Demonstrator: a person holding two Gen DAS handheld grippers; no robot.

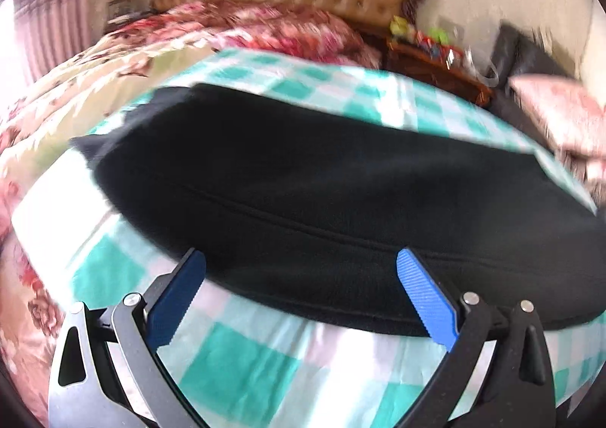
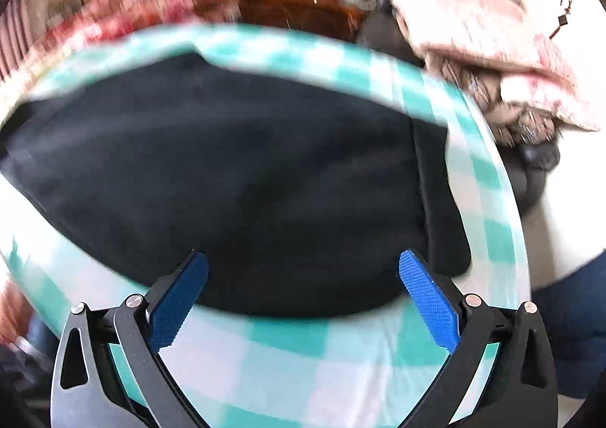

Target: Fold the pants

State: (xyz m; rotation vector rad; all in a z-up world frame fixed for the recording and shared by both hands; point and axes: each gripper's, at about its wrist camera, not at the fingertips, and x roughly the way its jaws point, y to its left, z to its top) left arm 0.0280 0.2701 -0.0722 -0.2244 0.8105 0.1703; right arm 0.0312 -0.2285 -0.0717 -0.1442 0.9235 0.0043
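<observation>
The black fleece pants (image 1: 322,193) are laid folded lengthwise on the teal-and-white checked bedsheet (image 1: 242,363). The left claw (image 1: 299,269) and right claw (image 2: 303,269) are spread wide, nothing gripped. An end-to-end fold is judged next, so one end must be pinched.

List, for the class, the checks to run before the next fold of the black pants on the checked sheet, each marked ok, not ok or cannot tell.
1. Left hand-held gripper open, nothing between its pads: ok.
2. Right hand-held gripper open, nothing gripped: ok.
3. Black pants lie on the checked sheet, already folded into a long band: ok.
4. Pants free of other things on top: ok.
5. Edges of the layers lined up: cannot tell, the pictures are blurred.
6. Pants' right end lies inside the bed's edge: ok.
</observation>
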